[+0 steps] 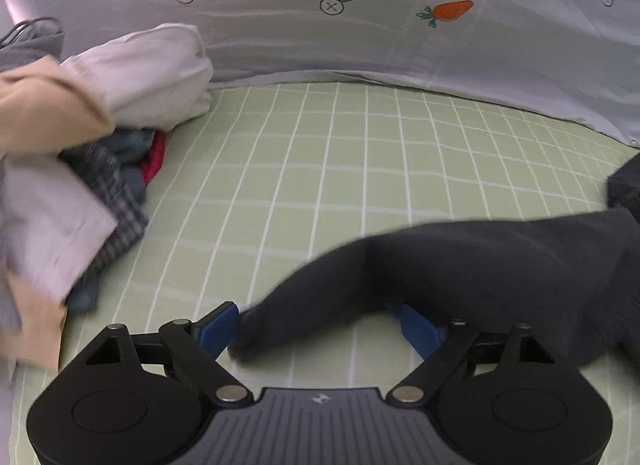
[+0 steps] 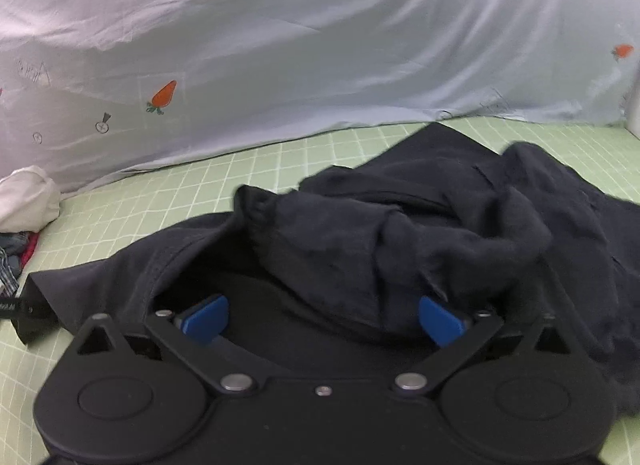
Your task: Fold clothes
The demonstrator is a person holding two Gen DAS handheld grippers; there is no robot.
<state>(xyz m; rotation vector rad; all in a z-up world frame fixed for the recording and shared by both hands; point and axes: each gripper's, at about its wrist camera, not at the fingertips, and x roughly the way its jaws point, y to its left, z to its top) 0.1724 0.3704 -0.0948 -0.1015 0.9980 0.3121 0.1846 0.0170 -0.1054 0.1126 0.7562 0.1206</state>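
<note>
A black garment [image 2: 400, 233] lies crumpled on the green checked bedsheet [image 2: 120, 205]. My right gripper [image 2: 323, 319] hovers low over its near side, blue pads [image 2: 206, 319] spread wide, cloth bunched between them but not pinched. In the left wrist view one limp end of the same black garment [image 1: 480, 265] drapes across the sheet [image 1: 320, 153] and runs between the spread pads of my left gripper [image 1: 316, 329]. Its left pad [image 1: 218, 329] stands beside the cloth's tip, and the right pad is partly covered by cloth.
A pile of mixed clothes [image 1: 100, 169] lies at the left, with a white garment [image 1: 152, 73] on top at the back and beige, plaid and red pieces below. A grey quilt with carrot prints [image 1: 360, 25] banks up along the far side of the bed.
</note>
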